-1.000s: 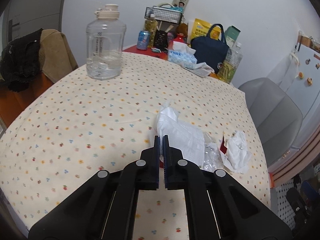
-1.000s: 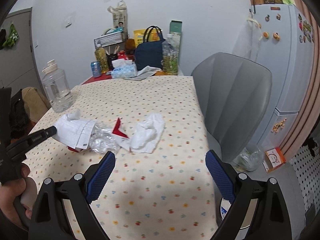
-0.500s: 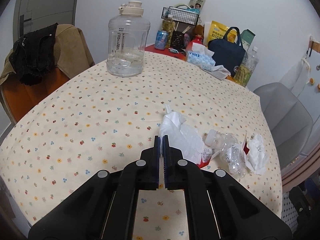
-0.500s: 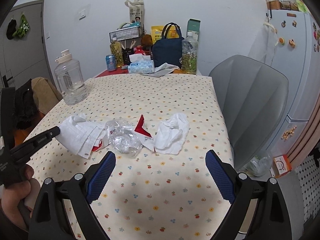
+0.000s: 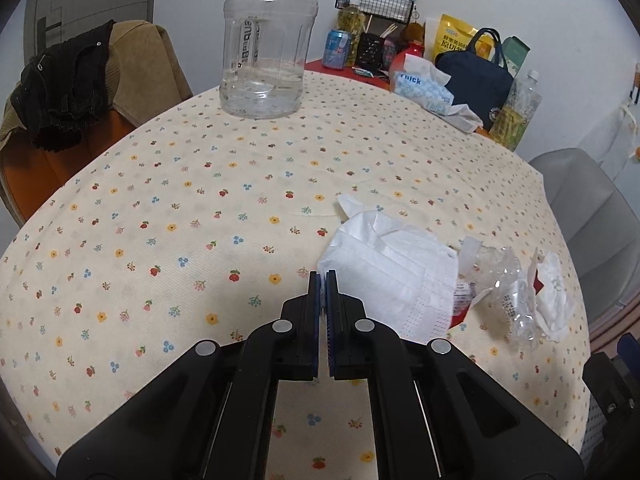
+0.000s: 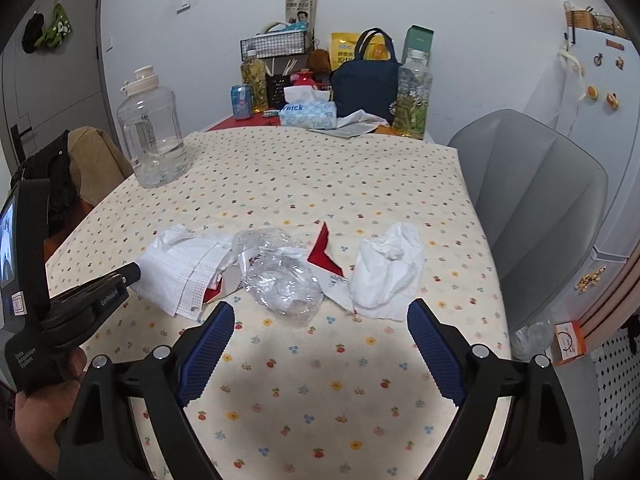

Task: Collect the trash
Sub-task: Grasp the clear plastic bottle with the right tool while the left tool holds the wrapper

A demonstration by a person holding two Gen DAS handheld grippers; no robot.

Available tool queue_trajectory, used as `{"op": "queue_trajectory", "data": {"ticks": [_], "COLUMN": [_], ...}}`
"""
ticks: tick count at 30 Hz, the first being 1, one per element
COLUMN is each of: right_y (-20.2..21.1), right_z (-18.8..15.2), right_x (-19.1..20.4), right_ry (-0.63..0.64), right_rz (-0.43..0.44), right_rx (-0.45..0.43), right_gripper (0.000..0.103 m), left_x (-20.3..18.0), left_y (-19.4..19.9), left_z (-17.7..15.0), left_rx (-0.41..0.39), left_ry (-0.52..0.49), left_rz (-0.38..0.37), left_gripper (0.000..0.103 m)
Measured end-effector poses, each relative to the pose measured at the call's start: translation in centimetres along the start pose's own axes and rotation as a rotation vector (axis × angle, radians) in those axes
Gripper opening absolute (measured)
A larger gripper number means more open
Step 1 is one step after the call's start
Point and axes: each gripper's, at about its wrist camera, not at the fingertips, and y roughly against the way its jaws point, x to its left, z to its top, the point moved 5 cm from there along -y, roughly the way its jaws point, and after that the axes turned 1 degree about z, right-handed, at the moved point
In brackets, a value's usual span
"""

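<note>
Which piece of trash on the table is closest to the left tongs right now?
The white pleated face mask: its corner lies right at the shut left tongs. The crushed clear plastic bottle and crumpled white tissue lie farther right.

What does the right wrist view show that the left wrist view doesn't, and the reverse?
Only the right wrist view shows the fridge door with magnets, the orange box on the floor, and the open right gripper. Only the left wrist view shows the left gripper head-on, jaws together at the face mask's edge. Both show the crushed plastic bottle, crumpled tissue, water jug and grey chair.
</note>
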Motion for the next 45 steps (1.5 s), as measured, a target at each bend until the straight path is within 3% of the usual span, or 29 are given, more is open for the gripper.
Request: {"op": "queue_trajectory", "data": {"ticks": [19,26,29,31,33,34,36,45], "right_y": [-6.5,-8.0,-8.4,-8.3,-8.0,-7.7,-6.9,-4.1], "right_z": [0.1,0.0,-0.2,-0.1,0.0,0.1,0.4,0.5], "right_x": [3.1,3.8,4.1,4.0,3.9,3.9,4.2,4.3], "right_ry": [0.067,0.085,0.092,0.102,0.098,0.103,0.127,0.131], "right_rz": [0.019,0.015,0.010,-0.013,0.005,0.008,-0.003,0.042], "right_rx": [0.099,0.123,0.138,0.130,0.130,0.119,0.100,0.075], "right_gripper": [0.083,0.076,0.066,0.051,0.046,0.030,0.022,0.019], "left_x": [0.7,0.7,0.7,0.7,0.7,0.6,0.6,0.0], "left_y": [-2.2,-2.4,-2.4,-2.3,-2.2,-2.2,-2.0,-0.2], "left_z": [-0.1,0.0,0.0,0.0,0.0,0.0,0.0,0.1], "left_rx": [0.051,0.054,0.054,0.049,0.046,0.044,0.040,0.015], "left_ry": [0.015,0.019,0.020,0.020,0.020,0.019,0.015,0.011], "left_rz": [-0.011,-0.017,-0.017,-0.018,-0.017,-0.016,-0.015,-0.040], "left_gripper": [0.004,0.004,0.004,0.004,0.004,0.004,0.004,0.004]}}
